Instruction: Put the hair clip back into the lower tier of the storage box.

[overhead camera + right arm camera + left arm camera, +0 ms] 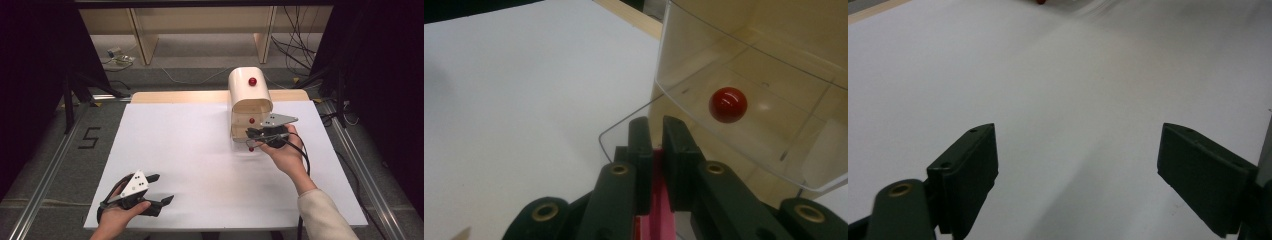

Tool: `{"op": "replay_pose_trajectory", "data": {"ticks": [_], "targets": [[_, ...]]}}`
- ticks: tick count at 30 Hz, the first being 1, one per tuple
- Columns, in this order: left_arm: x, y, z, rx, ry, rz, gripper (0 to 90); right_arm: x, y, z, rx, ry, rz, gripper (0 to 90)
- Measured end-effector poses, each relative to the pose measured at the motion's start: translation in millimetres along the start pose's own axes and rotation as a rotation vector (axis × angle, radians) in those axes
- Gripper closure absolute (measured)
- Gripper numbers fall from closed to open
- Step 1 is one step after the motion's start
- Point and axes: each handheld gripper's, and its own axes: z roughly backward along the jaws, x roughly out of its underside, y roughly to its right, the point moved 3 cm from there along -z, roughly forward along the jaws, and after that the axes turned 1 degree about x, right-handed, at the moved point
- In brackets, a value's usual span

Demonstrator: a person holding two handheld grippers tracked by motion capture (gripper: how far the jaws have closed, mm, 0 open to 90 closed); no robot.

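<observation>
Gripping: right gripper [656, 125] has its jaws drawn nearly together, with a pink piece [656, 200] pinched low down between them. I cannot tell what that piece is or whether it belongs to the box [250, 95]. In the high view this gripper [250, 133] sits at the box's open front, low, tips pointing in toward it.

Clear door [749, 65]: curved see-through panel across the box's front, just beyond the jaw tips. Its lower edge bends down toward the jaws; contact cannot be confirmed. A red knob [728, 104] is fixed on the panel, above and beyond the tips, not in the jaws.

Judgement: the low approach at the front suits working the door by its bottom lip, since the panel looks made to slide up under the box's rounded top. The right hand [282, 155] comes in from the near side of the box, so the wrist has room to lift.

Left gripper [164, 188]: jaws spread wide, nothing between them, only bare white table [190, 150] beneath in the left gripper view [1078, 165]. It lies well apart from the box, at the near edge of the table. Judgement: parked, kept out of the door's path and ready if the box needs steadying.
</observation>
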Motion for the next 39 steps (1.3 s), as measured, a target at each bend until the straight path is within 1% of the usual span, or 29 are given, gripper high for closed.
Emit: {"op": "replay_pose_trajectory", "data": {"ticks": [19, 22, 30, 39], "targets": [[0.1, 0.1, -0.1, 0.001, 0.0, 0.0, 16.5, -3.3, 6.4, -4.3, 0.008, -0.021, 0.024, 84.0], [0.0, 0.1, -0.1, 0.001, 0.0, 0.0, 16.5, -3.8, 7.1, -4.9, 0.01, -0.03, 0.024, 84.0], [0.0, 0.3, 0.2, 0.003, 0.0, 0.003, 16.4, -6.4, 8.6, -5.9, 0.011, -0.028, 0.038, 83.9], [0.2, 0.0, -0.2, 0.002, 0.001, 0.0, 16.5, -5.9, 10.2, -8.0, 0.014, -0.038, 0.038, 84.0]]}}
